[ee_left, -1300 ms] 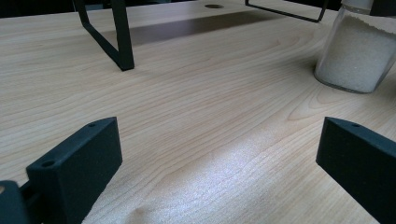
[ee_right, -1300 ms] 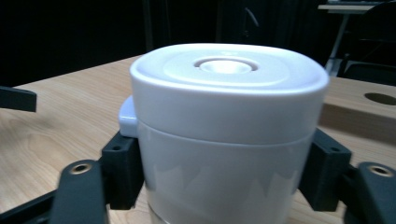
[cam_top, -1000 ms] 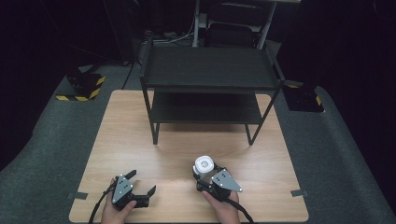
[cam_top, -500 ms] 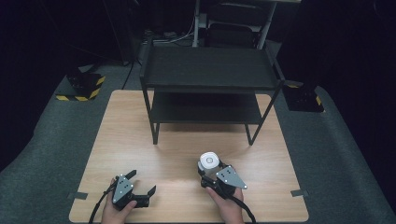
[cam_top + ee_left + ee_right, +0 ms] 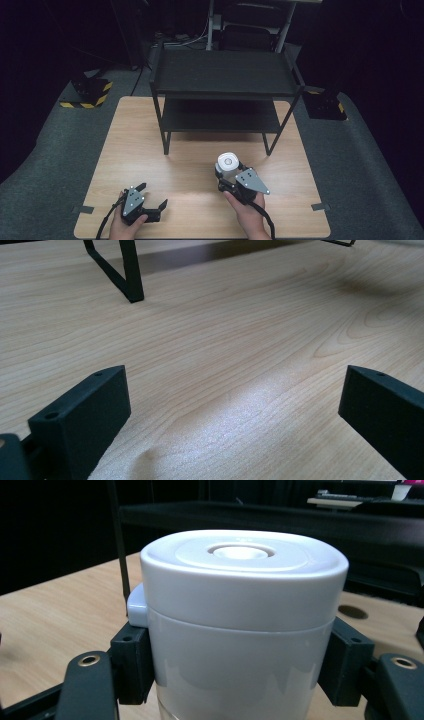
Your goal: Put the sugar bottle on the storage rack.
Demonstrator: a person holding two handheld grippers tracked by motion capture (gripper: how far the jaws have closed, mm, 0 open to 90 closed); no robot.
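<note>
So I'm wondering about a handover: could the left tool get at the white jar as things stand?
Probably yes: the left tool is open, with bare table between it and the white jar, though the right tool already clamps its sides.

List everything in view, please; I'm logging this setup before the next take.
table: one, light wood, centre of the floor.
shelf: one, black, two tiers, on the table's far half.
jar: one, white, lidded, upright between the right tongs, near the shelf's front right leg.
blocks: two, black with yellow stripes, on the floor either side of the table.
floor: grey carpet.
left tongs: black, open, low at the table's near edge.
right tongs: black, shut on the jar.
hands: two, at the near edge.
</note>
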